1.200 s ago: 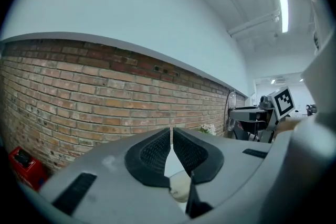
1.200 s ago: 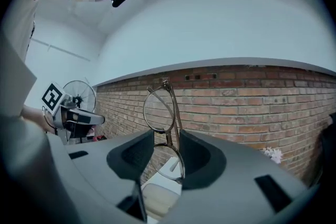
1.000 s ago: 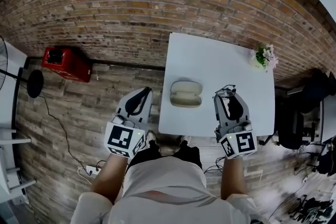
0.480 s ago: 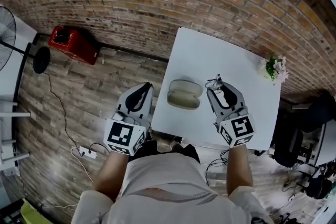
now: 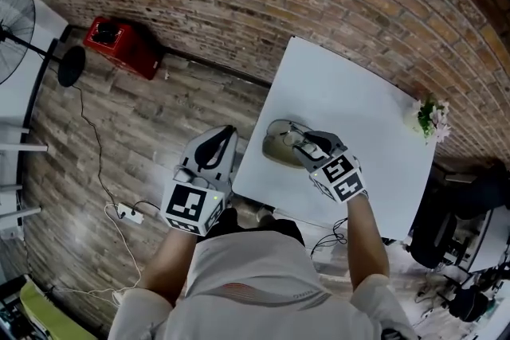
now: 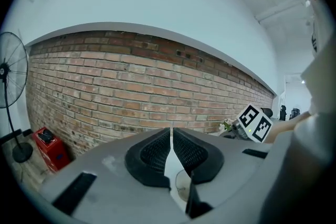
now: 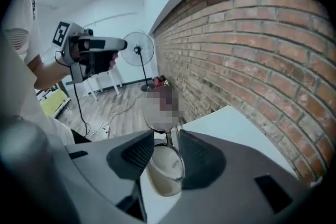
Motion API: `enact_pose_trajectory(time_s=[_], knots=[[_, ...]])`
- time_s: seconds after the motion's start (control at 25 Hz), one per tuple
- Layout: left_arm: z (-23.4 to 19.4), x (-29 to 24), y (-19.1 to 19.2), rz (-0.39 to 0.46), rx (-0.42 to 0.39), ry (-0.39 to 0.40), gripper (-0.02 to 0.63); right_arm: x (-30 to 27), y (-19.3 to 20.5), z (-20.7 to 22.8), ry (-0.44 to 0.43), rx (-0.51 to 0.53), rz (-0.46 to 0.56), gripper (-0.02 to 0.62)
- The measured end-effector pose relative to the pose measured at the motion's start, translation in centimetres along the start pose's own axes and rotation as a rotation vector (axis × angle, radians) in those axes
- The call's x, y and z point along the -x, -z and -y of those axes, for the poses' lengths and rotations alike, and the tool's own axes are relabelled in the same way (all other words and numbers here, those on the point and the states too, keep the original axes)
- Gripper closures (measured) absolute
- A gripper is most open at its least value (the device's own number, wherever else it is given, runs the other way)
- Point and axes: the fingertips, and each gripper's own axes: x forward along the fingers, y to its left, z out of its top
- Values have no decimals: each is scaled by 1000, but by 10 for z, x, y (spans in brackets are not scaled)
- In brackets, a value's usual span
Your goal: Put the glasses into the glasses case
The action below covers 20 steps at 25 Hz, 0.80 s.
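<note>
Right gripper (image 5: 296, 141) at frame centre, over open beige glasses case (image 5: 275, 149), which sits near front edge of white tabletop (image 5: 351, 95). Its jaws pinch glasses (image 7: 169, 161) by frame. Lenses stacked one above other, lower lens over case hollow; contact unclear. Left gripper (image 5: 225, 134) left of tabletop, over wood floor (image 5: 119, 131). Jaws pressed together, nothing between.
</note>
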Motion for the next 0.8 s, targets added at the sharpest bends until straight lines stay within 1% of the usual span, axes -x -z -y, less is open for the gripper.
enact_pose_trajectory(time_s=[0.12, 0.24, 0.52, 0.68, 0.8], knots=[[-2, -1, 1, 1, 3, -1, 578, -26, 19, -9, -79, 23, -113, 393], [-4, -3, 5, -8, 3, 2, 578, -48, 37, -13, -125, 41, -197, 393], [-10, -3, 14, -31, 16, 3, 578, -81, 75, -15, -197, 54, -363, 393], [-13, -5, 14, -35, 13, 7, 578, -93, 95, -16, -222, 52, -465, 393], [-15, -7, 15, -37, 11, 12, 578, -101, 103, -22, -259, 55, -507, 393]])
